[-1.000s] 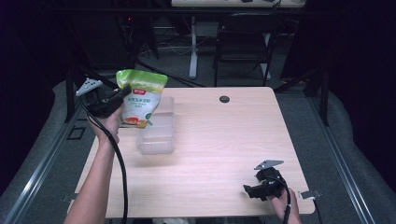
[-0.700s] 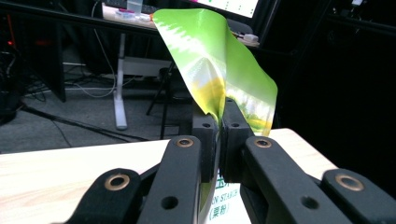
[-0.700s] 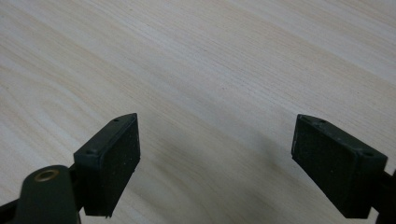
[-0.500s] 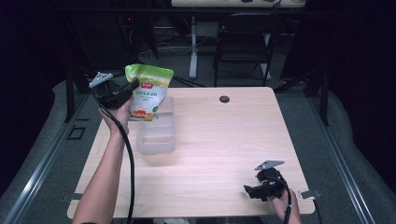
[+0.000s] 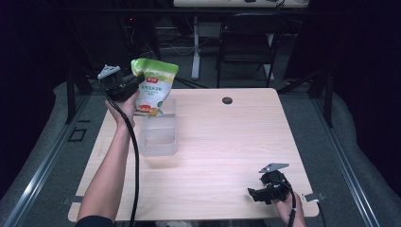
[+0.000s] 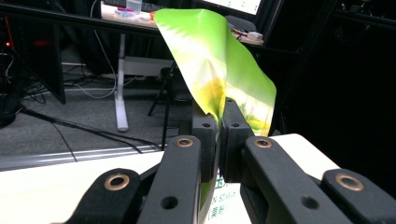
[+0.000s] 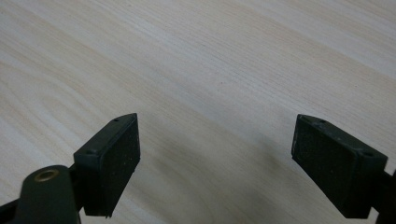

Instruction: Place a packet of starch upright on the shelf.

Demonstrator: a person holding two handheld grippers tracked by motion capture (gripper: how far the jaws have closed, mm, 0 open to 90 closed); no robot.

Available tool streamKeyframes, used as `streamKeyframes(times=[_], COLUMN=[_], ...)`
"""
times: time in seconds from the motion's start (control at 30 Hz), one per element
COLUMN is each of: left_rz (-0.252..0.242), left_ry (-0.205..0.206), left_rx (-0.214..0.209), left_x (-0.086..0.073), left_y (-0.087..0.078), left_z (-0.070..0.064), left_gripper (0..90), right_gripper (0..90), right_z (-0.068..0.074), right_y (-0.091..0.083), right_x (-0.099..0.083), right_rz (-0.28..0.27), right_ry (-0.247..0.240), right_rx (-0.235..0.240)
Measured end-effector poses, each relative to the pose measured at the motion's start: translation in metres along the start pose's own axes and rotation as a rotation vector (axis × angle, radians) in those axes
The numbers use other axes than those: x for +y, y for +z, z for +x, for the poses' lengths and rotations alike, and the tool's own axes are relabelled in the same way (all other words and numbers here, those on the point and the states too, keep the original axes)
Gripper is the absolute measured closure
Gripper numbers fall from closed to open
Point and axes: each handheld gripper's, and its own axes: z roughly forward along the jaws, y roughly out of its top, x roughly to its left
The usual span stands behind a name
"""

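**Green pouch pinched aloft over clear tub**

Left tool [image 5: 126,85] raised above the far left corner of the desk [image 5: 227,142], jaws pressed together on the upper edge of a green and white pouch [image 5: 152,87]. Seen along the left tool [image 6: 217,140] in its own view: both black pads clamped flat on the pouch [image 6: 219,70], no gap between them beyond the film itself, the green top curling up and away beyond the fingertips, printed white lower part hanging down below them. Pouch held upright, clear of the desk, bottom edge hovering at the far rim of a clear plastic tub [image 5: 160,135] that sits on the desk just below and in front of the tool. Cannot tell whether the pouch touches the tub's rim. Left hand [image 5: 124,106] wrapped around the tool body from beneath, black cable [image 5: 136,161] trailing down along the forearm.

Right tool [image 5: 257,195] low at the near right corner of the desk, well apart from pouch and tub, grey three-cornered plate [image 5: 273,167] on top. Jaws of the right tool [image 7: 217,163] spread wide in its own view, nothing between them, bare pale wood grain of the desk [image 7: 210,60] beneath. Small dark round grommet [image 5: 227,100] set in the desk top near the far edge, to the right of the left tool. Dark chair [image 5: 246,47] beyond the desk.
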Motion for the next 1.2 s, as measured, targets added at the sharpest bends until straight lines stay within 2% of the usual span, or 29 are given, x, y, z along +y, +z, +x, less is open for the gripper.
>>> streamKeyframes(times=[0.37,0.47,0.57,0.6,0.67,0.7,0.9,1.0,1.07,1.2], left_rz=[-0.001,-0.001,-0.001,0.003,0.013,0.015,0.012,0.012,0.042,0.06], left_ry=[0.012,0.014,0.013,0.015,0.011,0.011,-0.058,-0.111,-0.116,-0.141], left_rx=[-0.01,-0.02,-0.026,-0.025,-0.039,-0.038,-0.064,-0.087,-0.09,-0.097], left_x=[-0.005,-0.007,-0.01,-0.011,-0.014,-0.015,-0.029,-0.035,-0.039,-0.044], left_y=[0.021,0.026,0.032,0.034,0.039,0.041,0.051,0.057,0.063,0.069], left_z=[0.002,0.003,0.004,0.005,0.006,0.007,0.018,0.023,0.024,0.027], left_gripper=[87.3,87.3,87.3,87.3,87.2,87.2,87.1,87.0,86.9,86.8], right_gripper=[15.0,15.0,15.0,15.0,15.0,15.0,15.0,15.0,15.0,15.0], right_z=[0.0,-0.002,-0.002,-0.001,-0.001,-0.001,0.0,0.0,0.0,0.0], right_y=[0.0,-0.002,-0.002,0.0,-0.001,0.0,0.0,0.0,0.0,0.0], right_x=[0.0,0.0,0.0,-0.001,0.0,-0.001,-0.001,-0.001,-0.001,-0.001], right_rz=[-0.003,0.015,0.013,-0.01,0.001,-0.009,-0.001,-0.001,0.001,-0.001], right_ry=[0.005,-0.008,-0.01,0.006,-0.004,0.007,0.009,0.009,0.01,0.006], right_rx=[-0.001,-0.019,-0.015,-0.004,-0.009,-0.003,-0.002,-0.003,-0.005,-0.004])
